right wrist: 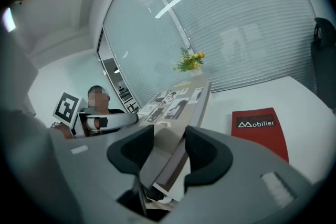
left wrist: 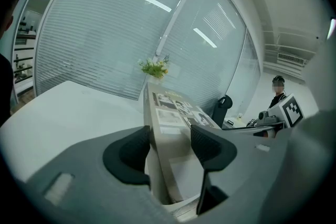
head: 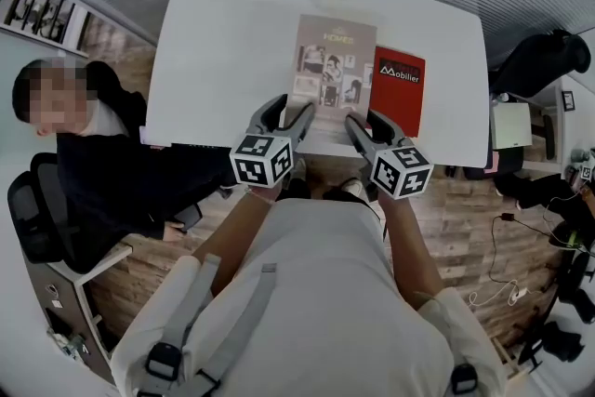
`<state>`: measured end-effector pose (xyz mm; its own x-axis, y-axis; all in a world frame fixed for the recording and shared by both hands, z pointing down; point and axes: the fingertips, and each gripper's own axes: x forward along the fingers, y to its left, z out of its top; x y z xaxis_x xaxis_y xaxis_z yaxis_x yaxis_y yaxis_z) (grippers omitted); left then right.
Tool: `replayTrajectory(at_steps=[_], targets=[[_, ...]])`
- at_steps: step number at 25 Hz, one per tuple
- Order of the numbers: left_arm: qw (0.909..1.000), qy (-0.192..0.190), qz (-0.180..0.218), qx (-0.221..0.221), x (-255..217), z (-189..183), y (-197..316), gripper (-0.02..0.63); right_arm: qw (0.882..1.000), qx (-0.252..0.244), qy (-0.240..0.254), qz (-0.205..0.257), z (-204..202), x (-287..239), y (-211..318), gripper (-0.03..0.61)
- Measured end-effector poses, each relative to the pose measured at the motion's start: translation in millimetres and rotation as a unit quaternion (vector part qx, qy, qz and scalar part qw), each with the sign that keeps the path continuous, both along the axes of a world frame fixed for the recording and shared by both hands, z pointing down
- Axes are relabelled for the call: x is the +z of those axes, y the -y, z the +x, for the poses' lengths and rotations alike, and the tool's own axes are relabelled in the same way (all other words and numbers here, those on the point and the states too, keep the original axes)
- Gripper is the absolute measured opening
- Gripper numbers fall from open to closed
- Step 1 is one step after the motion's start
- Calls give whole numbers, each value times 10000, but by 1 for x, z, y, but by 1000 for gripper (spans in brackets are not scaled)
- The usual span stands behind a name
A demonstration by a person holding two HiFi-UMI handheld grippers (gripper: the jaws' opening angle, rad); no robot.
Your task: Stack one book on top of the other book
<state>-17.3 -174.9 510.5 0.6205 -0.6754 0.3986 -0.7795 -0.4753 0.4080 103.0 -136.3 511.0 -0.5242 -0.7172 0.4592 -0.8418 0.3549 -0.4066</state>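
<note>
**Both grippers clamped on the tan book's near edge**

The tan book [head: 335, 60] looks like a broad, fairly thick hardback. It is probably stiff enough to keep its shape, yet heavy enough to twist or droop if held by one corner. Its smooth cover may slide under the pads. Two holds along the near edge, one per gripper and each taken deep, suit it best.

The left gripper [head: 293, 110] is closed on the near left corner. In the left gripper view the book runs straight out from between the jaws, which stand only as far apart as the book's thickness. The right gripper [head: 367, 121] grips the near right corner the same way. In the right gripper view the book sits tilted between the pads, which press its two covers. The held end looks clear of the desk [head: 223, 51], but I cannot tell whether the far end rests on it.

The red book [head: 398, 86] lies flat on the desk, just ahead of the right gripper and to its right, close beside the tan book. I judge it the base for the stack.
</note>
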Motion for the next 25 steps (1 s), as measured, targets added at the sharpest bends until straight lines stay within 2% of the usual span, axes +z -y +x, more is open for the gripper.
replayTrajectory(at_steps=[10, 15, 25], targets=[[9998, -22, 8, 208, -2, 63, -15, 247, 9997, 235, -38, 39, 60, -4, -21, 184], [9996, -25, -2, 293, 4, 110, -22, 247, 9994, 347, -42, 35, 107, 2, -31, 184], [9994, -89, -10, 337, 0, 115, -27, 247, 9990, 445, -97, 41, 111, -5, -38, 184]])
